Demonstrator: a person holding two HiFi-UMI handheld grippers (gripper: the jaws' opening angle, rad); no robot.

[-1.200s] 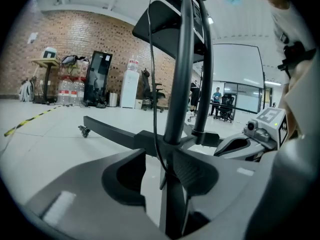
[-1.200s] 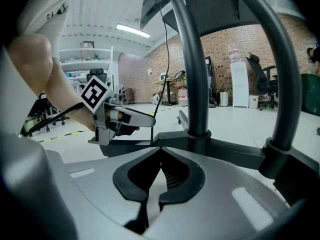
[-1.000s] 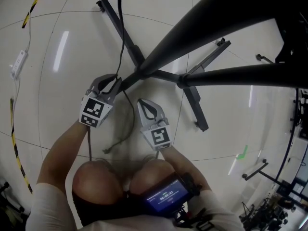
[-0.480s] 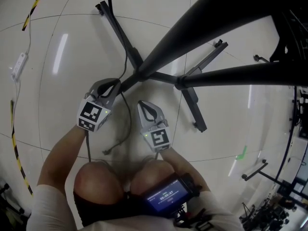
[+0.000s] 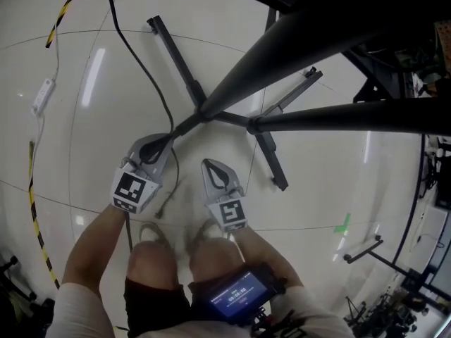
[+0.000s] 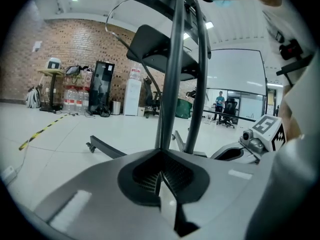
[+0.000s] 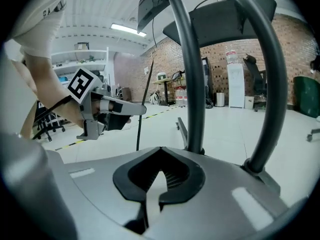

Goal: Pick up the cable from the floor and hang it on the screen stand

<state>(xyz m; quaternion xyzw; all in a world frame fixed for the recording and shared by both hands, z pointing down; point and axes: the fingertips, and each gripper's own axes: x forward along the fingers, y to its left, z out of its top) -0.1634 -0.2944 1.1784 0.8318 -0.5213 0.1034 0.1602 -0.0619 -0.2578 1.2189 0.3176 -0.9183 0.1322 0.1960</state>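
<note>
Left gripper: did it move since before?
Yes. The left gripper, shut on the cable, drew away from the stand base, down the picture.

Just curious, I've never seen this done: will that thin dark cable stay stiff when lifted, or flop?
Probably floppy: below the left gripper the cable hangs straight down. Likely light too, being thin. It may slip, since only one narrow pinch holds it.
</note>
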